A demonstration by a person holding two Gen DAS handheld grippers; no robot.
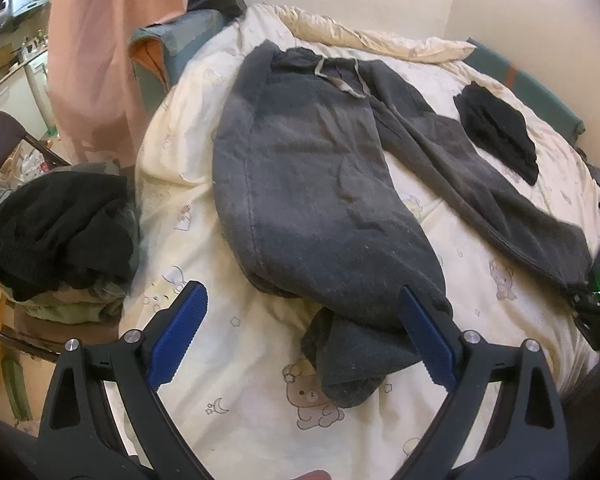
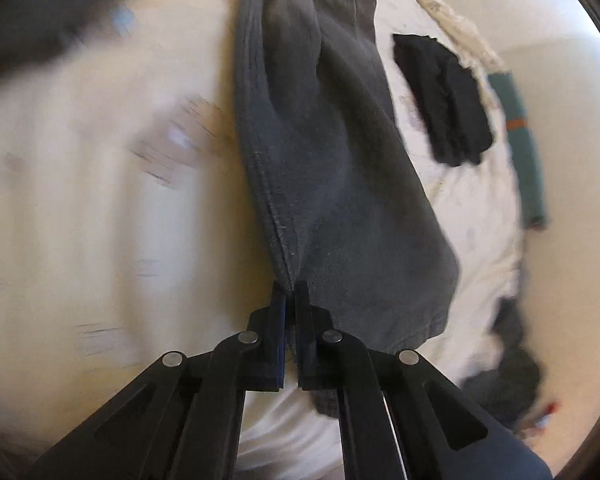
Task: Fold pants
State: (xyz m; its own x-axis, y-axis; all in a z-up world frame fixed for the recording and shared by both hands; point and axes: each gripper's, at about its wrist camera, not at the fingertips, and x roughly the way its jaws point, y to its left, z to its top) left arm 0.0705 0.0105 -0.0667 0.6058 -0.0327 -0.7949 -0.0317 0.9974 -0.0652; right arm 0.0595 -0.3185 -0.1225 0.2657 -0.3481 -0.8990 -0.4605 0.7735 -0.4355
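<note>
A cream duvet [image 1: 204, 184] printed with small bears covers the bed, a pink curtain [image 1: 92, 60] hangs at the left, and a heap of dark clothes [image 1: 60, 232] sits on a chair beside the mattress. The grey pants [image 1: 312, 184] lie spread on the duvet, waistband and drawstring at the far end, legs splayed toward the camera, with a small black garment [image 1: 496, 132] near the right leg. The left gripper [image 1: 300, 320] hovers over the crumpled cuff of the near leg, its blue pads wide apart and gripping nothing. The right gripper [image 2: 290, 292] has its fingers pinched together on the seam near the cuff of the other leg, the cloth pulled taut toward it — the blur in that view suggests motion. This looks like the first fold, bringing one leg over the other. Next, the left gripper likely needs to close on its own cuff so both ends can be aligned.
</note>
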